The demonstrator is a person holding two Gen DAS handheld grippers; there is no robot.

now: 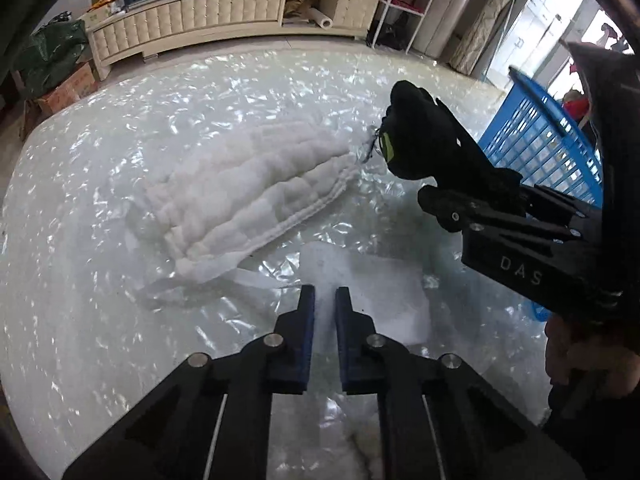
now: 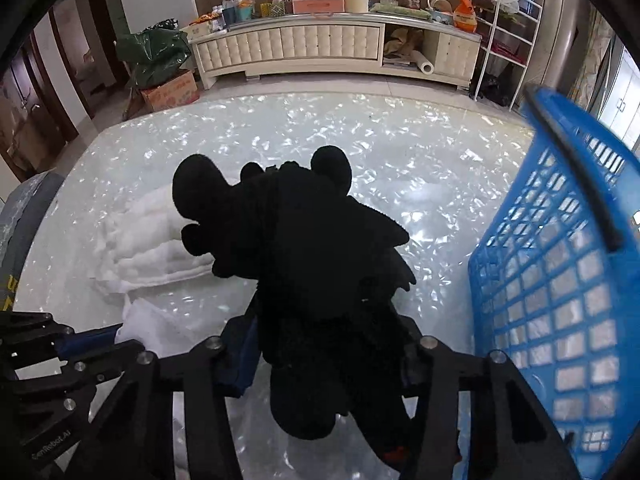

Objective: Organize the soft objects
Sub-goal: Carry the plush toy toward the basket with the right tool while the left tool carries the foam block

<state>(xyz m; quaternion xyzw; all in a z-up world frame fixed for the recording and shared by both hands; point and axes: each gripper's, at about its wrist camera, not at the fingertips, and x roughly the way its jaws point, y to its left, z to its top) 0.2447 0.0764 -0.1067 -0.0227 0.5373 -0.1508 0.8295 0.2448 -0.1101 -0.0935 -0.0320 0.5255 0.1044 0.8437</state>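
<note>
Over the worktop (image 2: 360, 128) our right claw (image 2: 332, 360) pinches the black plush toy (image 2: 312, 264) and the left claw (image 1: 325, 312), nearly pressed together, grips white cloth (image 1: 372, 280); next, we judge, both go into the blue basket (image 2: 560, 280).

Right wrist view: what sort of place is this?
Likely a home living room: a low tufted cabinet cluttered with household items, a white wire rack, and a glossy pearl-patterned table.

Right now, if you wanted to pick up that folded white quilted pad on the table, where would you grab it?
Probably at the stacked edge of the white quilted pad, coming down from above on the near side. There the folded layers end in a thin lip raised off the table, which a tool could likely pinch; the puffy middle looks too broad.
</note>
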